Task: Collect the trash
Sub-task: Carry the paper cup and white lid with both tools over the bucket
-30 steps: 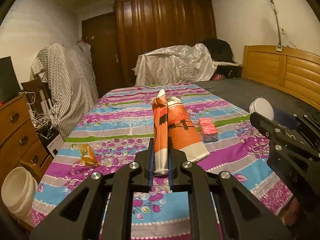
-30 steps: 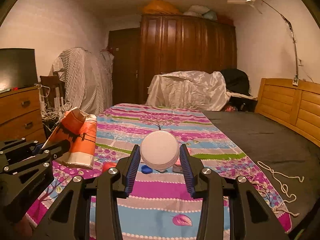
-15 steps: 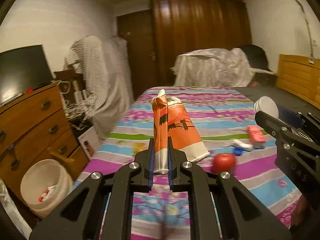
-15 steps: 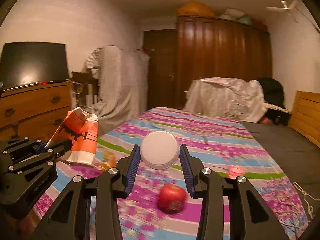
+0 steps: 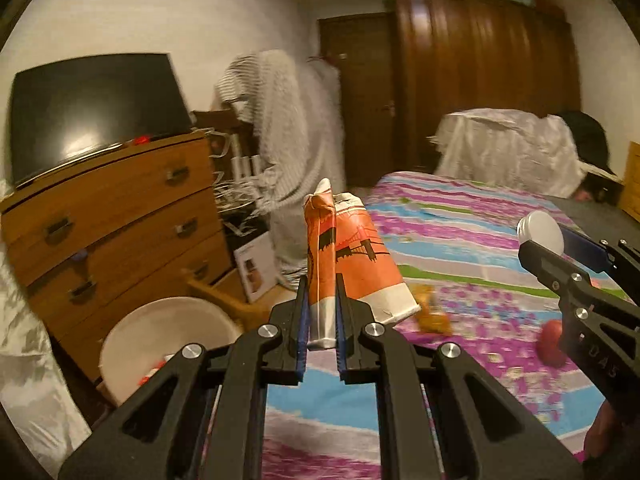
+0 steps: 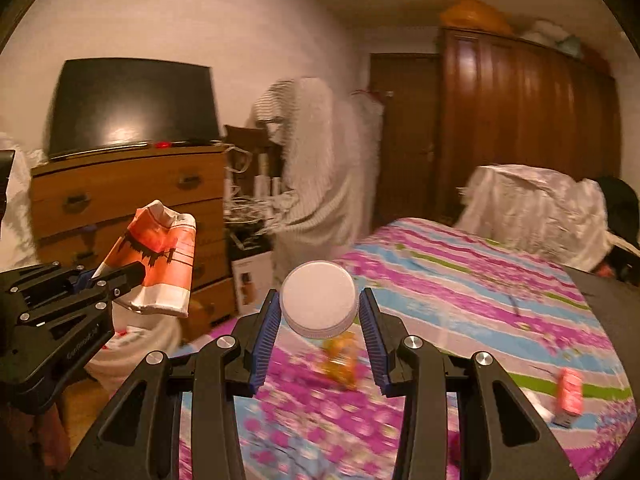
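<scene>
My left gripper [image 5: 321, 308] is shut on an orange and white paper bag [image 5: 352, 260], which sticks up and to the right of its fingers; the same bag [image 6: 160, 264] shows at the left of the right wrist view. My right gripper [image 6: 319, 316] is shut on a white round lid [image 6: 319, 298], also seen as the lid [image 5: 540, 232] at the right of the left wrist view. A white bin [image 5: 168, 340] with bits of trash inside stands on the floor left of the bed, below and left of the bag. A yellow wrapper [image 6: 340, 360] lies on the bedspread.
A striped, flowered bedspread [image 5: 460, 240] covers the bed. On it lie a red apple [image 5: 552, 344] and a pink carton [image 6: 570, 390]. A wooden chest of drawers [image 5: 112, 224] with a dark screen [image 5: 96, 108] stands left. A cloth-draped rack [image 5: 288, 152] and wardrobe [image 5: 480, 80] are behind.
Both grippers have swung left across the bed, each keeping its grip. The dresser, screen and white bin have come further into view; the apple and carton have slid right.
</scene>
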`<state>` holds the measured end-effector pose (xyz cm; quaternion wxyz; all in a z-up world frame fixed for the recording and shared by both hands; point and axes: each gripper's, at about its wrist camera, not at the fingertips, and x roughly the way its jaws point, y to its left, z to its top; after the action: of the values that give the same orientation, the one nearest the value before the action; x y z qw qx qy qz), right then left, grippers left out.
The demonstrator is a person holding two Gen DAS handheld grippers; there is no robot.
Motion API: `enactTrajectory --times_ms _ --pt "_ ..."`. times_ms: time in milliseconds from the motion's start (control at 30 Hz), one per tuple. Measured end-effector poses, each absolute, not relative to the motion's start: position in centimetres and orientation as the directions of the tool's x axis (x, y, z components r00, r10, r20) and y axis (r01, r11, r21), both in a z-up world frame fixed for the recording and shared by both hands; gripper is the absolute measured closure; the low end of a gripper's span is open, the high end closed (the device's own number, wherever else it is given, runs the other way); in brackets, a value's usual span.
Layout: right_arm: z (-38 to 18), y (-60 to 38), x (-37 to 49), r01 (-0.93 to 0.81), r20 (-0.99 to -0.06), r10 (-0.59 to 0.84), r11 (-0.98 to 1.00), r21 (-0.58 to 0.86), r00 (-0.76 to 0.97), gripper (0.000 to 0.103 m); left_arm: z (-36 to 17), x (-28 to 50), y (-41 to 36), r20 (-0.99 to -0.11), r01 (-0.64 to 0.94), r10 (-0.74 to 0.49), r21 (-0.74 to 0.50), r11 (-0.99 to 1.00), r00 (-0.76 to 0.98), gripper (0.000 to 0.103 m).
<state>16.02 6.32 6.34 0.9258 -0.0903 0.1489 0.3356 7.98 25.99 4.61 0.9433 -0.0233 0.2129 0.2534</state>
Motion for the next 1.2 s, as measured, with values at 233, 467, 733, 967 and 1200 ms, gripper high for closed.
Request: enactTrajectory --times_ms 233,467,733,967,1200 --pt "7.3 16.4 14.3 -0.735 -0.354 0.672 0.674 -0.075 0.651 0.061 5.3 5.4 31.6 -0.423 -0.578 0.541 0.050 0.815 0.727 0.093" --pt "7.6 26.2 12.7 -0.814 -0.402 0.728 0.575 -0.082 0.556 0.061 5.5 2.8 37.4 -0.442 -0.656 0.604 0.043 0.753 0.664 0.093" --pt "7.7 36.4 12.4 -0.890 -0.512 0.751 0.451 -0.064 0.417 0.061 4.4 1.3 43.8 -0.530 -0.689 0.597 0.032 0.724 0.603 0.093" --pt "4.4 43.5 15.3 -0.929 -0.679 0.687 0.369 0.020 0.258 0.061 1.2 2.2 49.3 -0.693 -0.649 0.480 0.023 0.760 0.538 0.093" --pt "0.3 49.2 17.1 -0.940 -0.809 0.576 0.325 0.101 0.112 0.061 -1.7 2.9 53.1 -0.792 -0.624 0.364 -0.028 0.781 0.491 0.093"
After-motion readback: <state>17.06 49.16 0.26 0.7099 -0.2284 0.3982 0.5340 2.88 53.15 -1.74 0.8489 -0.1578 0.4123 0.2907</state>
